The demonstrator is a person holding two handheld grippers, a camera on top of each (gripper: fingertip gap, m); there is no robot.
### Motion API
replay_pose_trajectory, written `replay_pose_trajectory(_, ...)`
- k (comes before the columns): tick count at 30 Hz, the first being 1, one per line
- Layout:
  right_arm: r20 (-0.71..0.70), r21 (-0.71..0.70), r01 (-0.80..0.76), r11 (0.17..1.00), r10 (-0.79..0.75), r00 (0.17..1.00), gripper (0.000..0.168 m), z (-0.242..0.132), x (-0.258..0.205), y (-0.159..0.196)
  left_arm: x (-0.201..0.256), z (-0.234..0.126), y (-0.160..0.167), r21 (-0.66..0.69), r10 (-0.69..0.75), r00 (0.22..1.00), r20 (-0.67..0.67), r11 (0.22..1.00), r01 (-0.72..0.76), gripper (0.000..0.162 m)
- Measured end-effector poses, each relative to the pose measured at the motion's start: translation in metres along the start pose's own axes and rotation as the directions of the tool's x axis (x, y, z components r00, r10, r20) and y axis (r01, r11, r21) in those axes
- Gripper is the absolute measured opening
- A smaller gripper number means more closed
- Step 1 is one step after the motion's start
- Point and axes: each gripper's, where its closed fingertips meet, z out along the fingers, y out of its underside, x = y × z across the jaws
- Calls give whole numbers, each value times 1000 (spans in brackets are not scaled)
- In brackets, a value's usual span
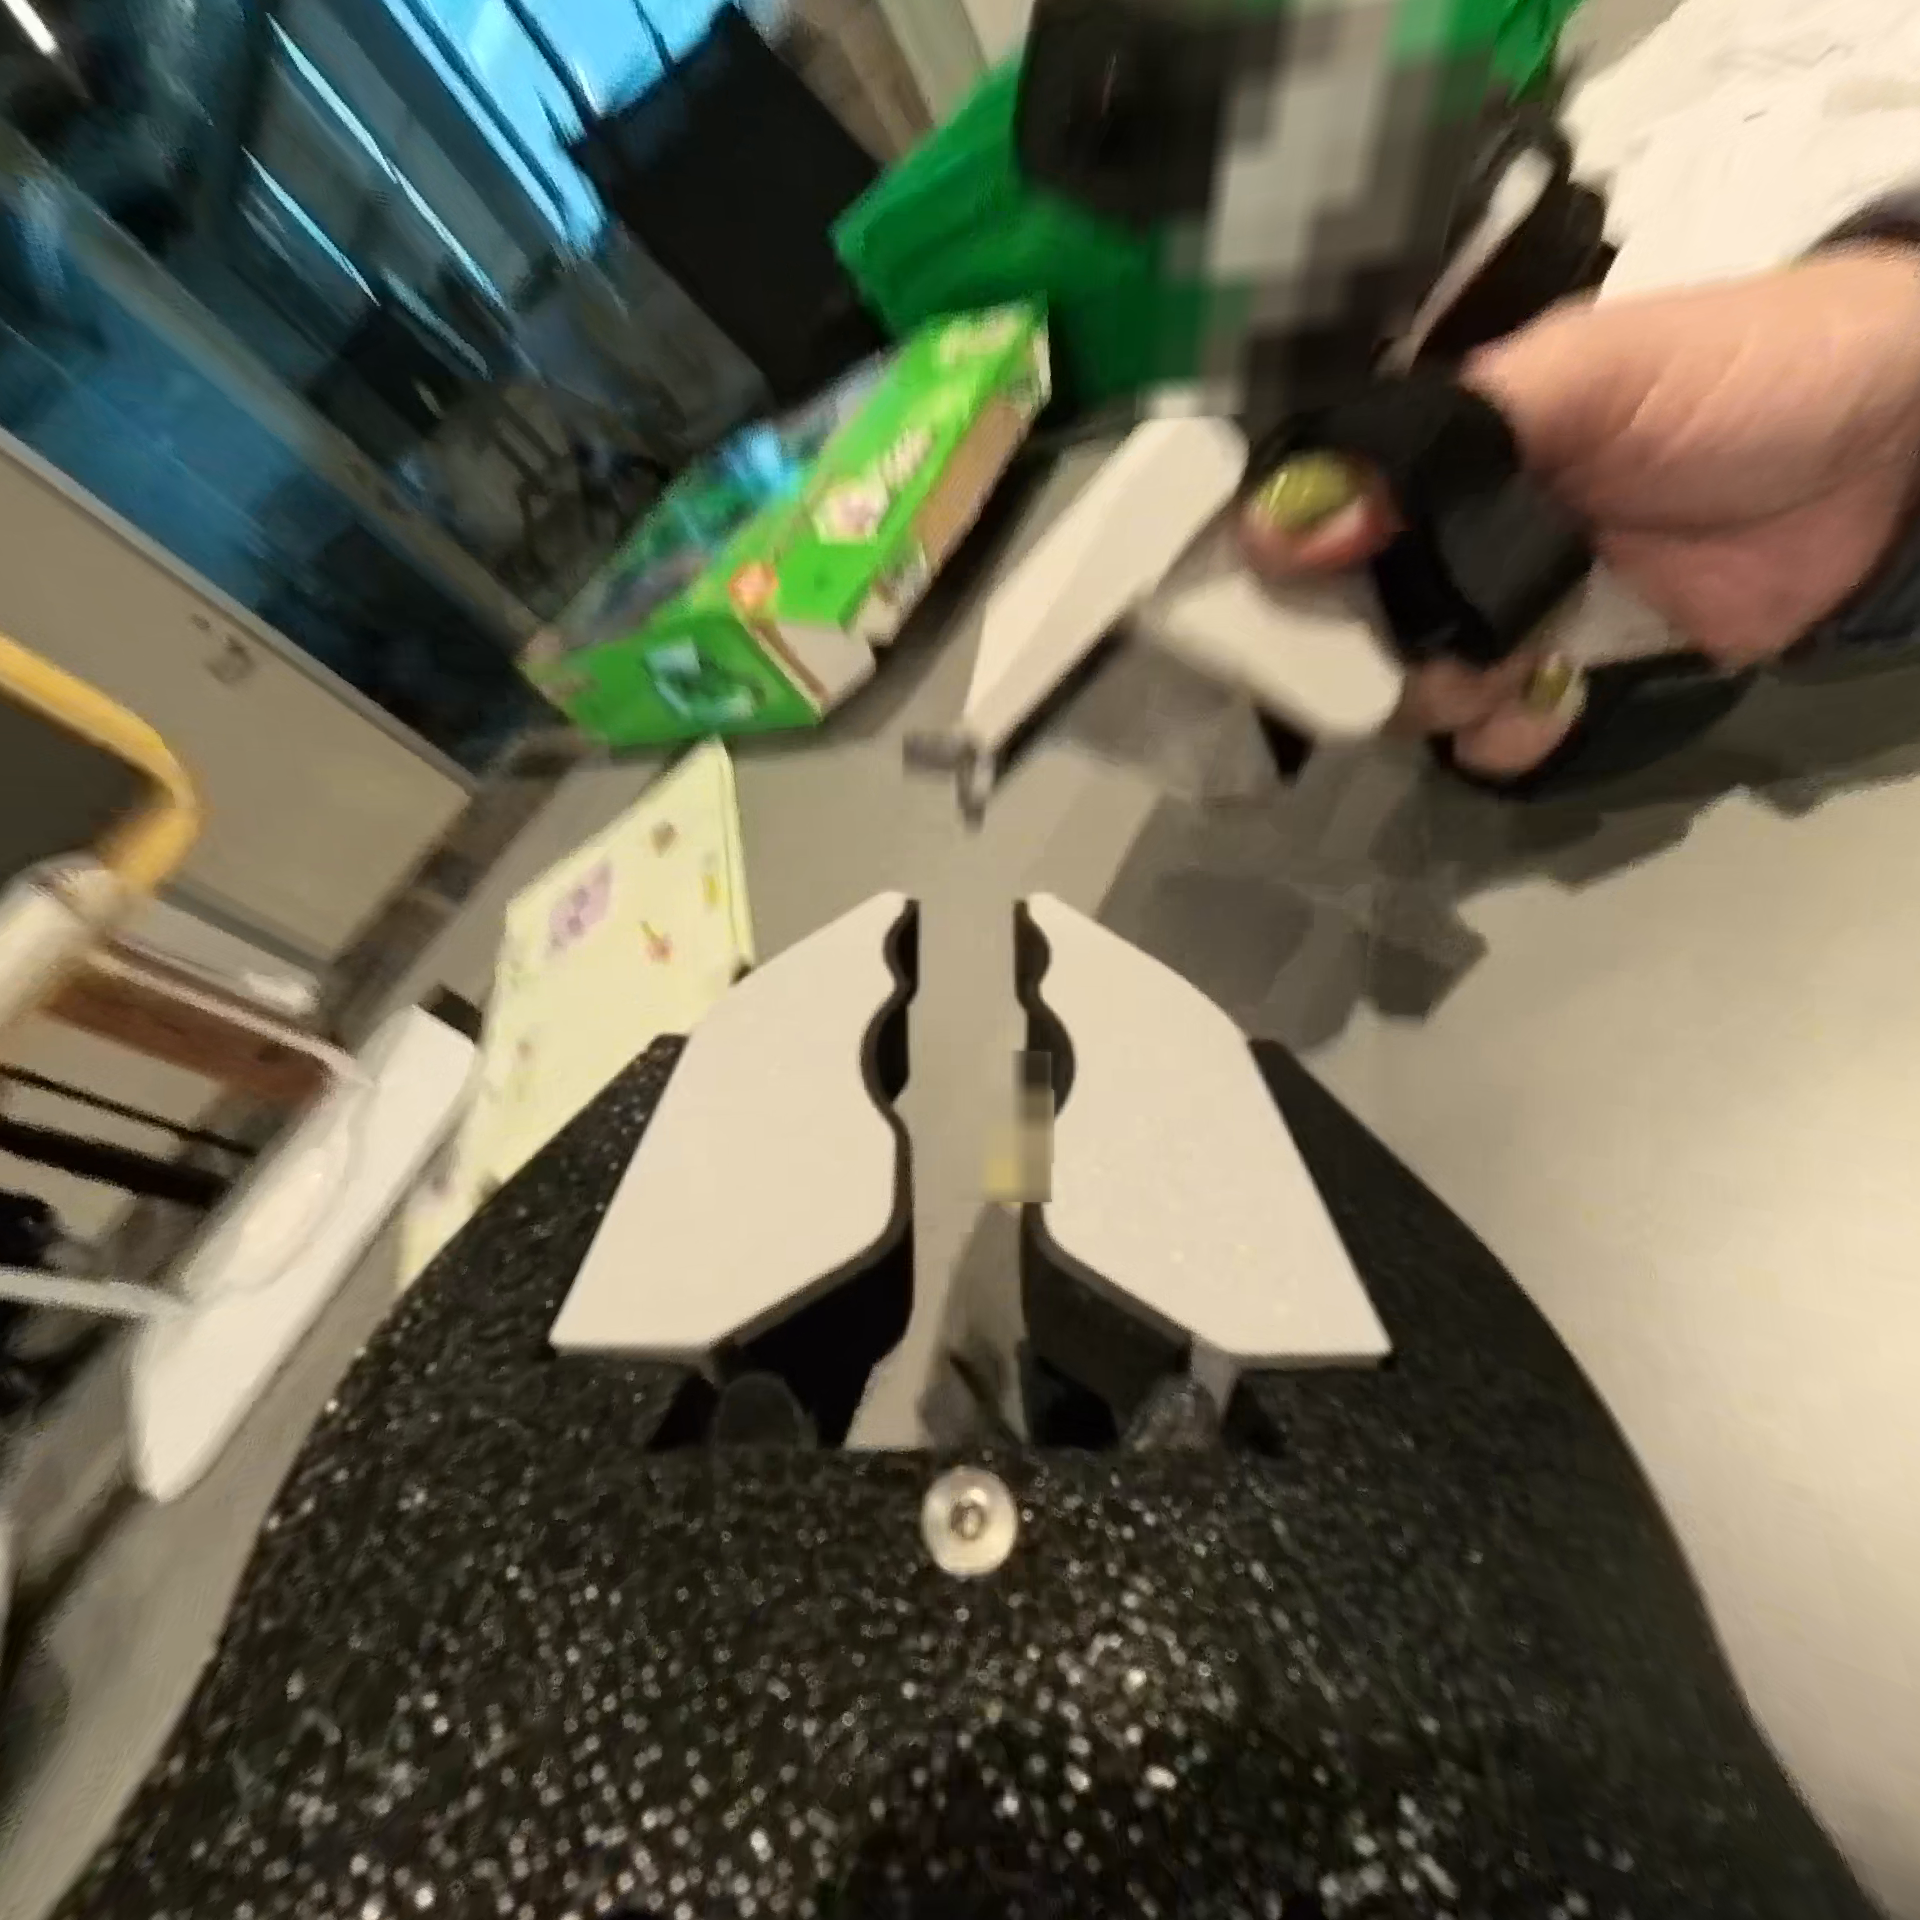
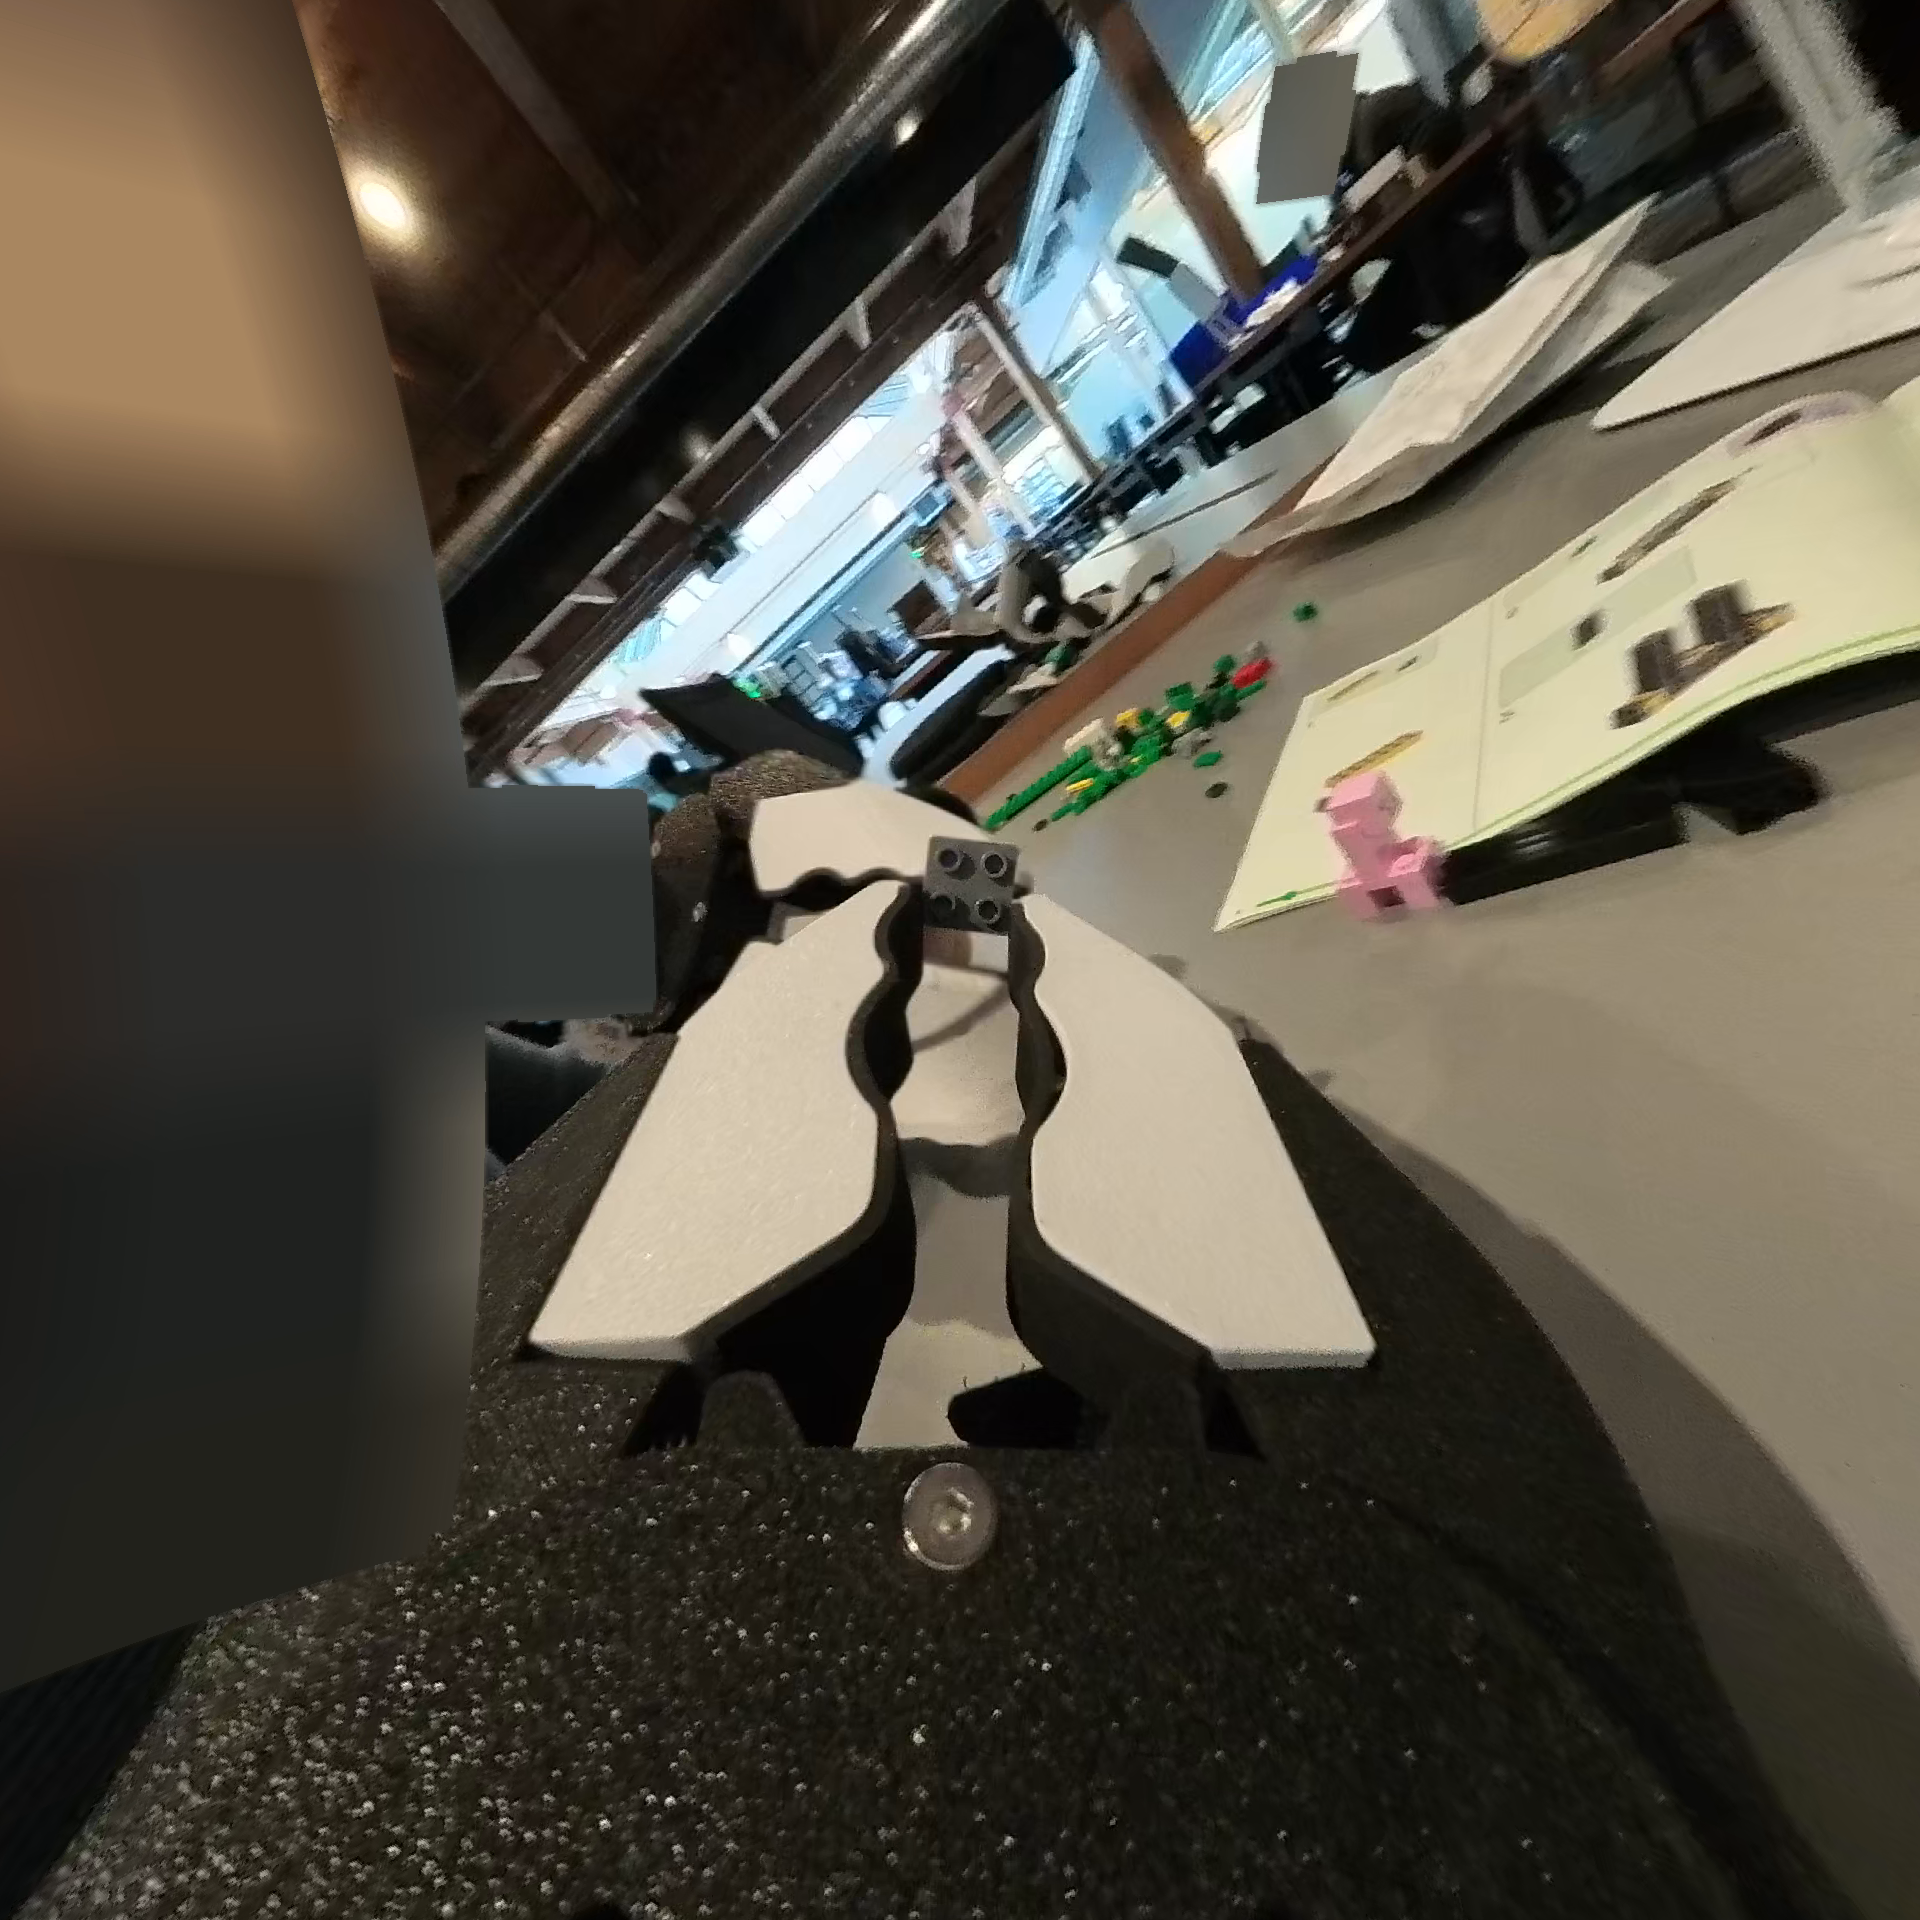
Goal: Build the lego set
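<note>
My right gripper [image 2: 971, 914] is shut on a small dark grey two-by-two plate [image 2: 971, 878], held at its fingertips above the grey table [image 2: 1091, 997] with the studs facing the camera. In the left wrist view the right gripper [image 1: 961, 764] hangs ahead, held by a hand [image 1: 1714, 457], with the blurred grey plate [image 1: 940, 753] at its tip. My left gripper [image 1: 969, 914] is narrowly open and empty, its tips just short of the plate. One of its fingers [image 2: 831, 836] shows beside the plate in the right wrist view.
An open instruction booklet [image 2: 1558, 707] lies to the right with a pink lego pig [image 2: 1387, 857] on its edge. Loose green bricks [image 2: 1153, 738] lie farther back. A green lego box [image 1: 790, 582], a pale sheet [image 1: 623, 966] and a white device [image 1: 301, 1226] lie to the left.
</note>
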Motion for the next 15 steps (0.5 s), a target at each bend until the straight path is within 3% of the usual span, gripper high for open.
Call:
replay_pose_trajectory(3, -64, 2, 45, 999, -45, 997, 15, -7, 7, -4, 6, -2, 20, -86, -187, 976, -112, 980, 178, 20)
replay_pose_trajectory(6, -113, -27, 92, 995, -94, 989, 15, -11, 11, -5, 3, -2, 44, -212, -332, 936, -113, 929, 304, 25)
replay_pose_trajectory(15, -180, -150, 159, 976, -185, 966, 15, -5, 18, 12, 20, 2, 83, -451, -323, 936, -142, 862, 229, 30)
